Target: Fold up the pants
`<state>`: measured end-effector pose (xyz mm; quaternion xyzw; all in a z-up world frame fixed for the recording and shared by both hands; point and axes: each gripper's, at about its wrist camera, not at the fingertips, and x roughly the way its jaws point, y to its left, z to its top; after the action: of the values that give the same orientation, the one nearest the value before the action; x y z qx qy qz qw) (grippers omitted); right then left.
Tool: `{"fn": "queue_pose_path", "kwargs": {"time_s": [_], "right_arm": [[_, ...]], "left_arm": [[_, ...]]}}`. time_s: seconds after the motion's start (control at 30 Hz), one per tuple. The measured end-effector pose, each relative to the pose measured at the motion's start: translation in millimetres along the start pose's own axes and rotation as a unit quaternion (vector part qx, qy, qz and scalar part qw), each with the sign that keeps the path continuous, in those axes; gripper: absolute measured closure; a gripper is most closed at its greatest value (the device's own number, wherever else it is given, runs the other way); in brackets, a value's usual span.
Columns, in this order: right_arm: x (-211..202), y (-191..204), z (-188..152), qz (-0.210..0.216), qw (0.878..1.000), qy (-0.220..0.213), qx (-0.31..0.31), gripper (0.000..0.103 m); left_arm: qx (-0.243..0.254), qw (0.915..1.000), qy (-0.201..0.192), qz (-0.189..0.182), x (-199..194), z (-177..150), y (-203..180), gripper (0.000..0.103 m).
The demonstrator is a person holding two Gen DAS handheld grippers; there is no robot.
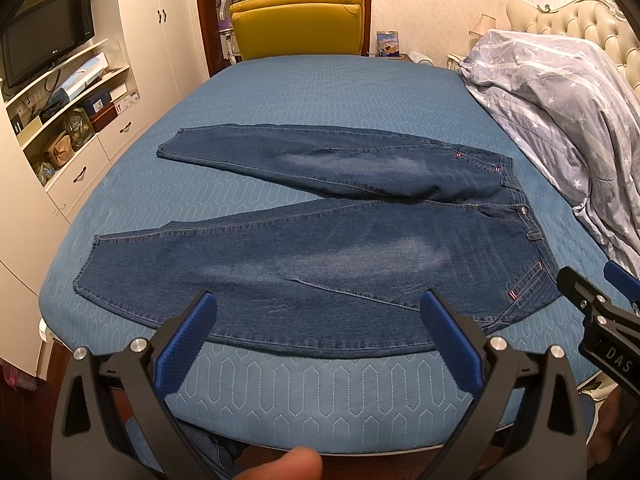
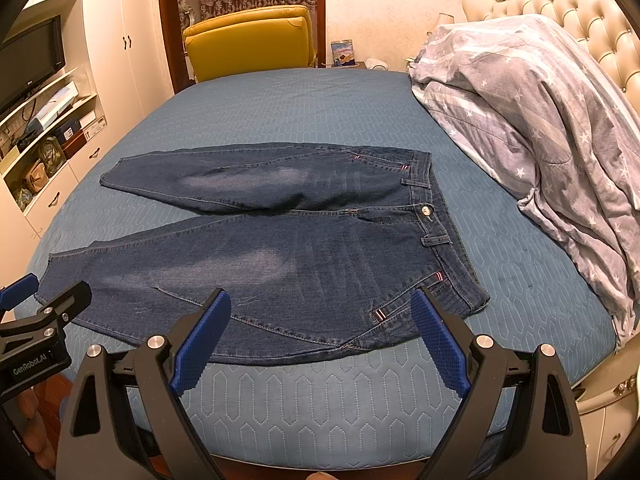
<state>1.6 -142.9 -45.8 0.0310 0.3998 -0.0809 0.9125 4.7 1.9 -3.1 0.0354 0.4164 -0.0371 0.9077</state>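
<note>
A pair of dark blue jeans (image 1: 320, 256) lies flat on a bed (image 1: 320, 92) covered in a blue quilted spread. The legs point left and spread apart in a V, with the waistband on the right. The near leg runs along the near edge of the bed.

At far left stands a cream shelf unit with a television (image 1: 48, 34). A yellow chair (image 1: 298, 24) sits beyond the far edge of the bed.

The left gripper (image 1: 320, 308) hovers above the near leg, its two blue-padded fingers spread wide apart, holding nothing and touching nothing. A fingertip of the person (image 1: 296, 466) shows at the bottom edge.

The right gripper (image 2: 322, 310) hovers further right, over the near hip and pocket area of the jeans. Its fingers are also wide apart and empty, not touching the cloth.

At the right, a bundled grey star-patterned duvet (image 2: 540, 120) rests against a cream tufted headboard (image 2: 580, 16).
</note>
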Motion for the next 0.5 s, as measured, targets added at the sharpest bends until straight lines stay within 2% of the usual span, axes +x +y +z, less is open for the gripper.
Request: {"fn": "queue_pose_path", "kwargs": {"time_s": [0.5], "right_arm": [[1.4, 0.1, -3.9, 0.000, 1.000, 0.003, -0.001, 0.015]], "left_arm": [[-0.001, 1.0000, 0.002, -0.001, 1.3, -1.3, -3.0, 0.001]]}}
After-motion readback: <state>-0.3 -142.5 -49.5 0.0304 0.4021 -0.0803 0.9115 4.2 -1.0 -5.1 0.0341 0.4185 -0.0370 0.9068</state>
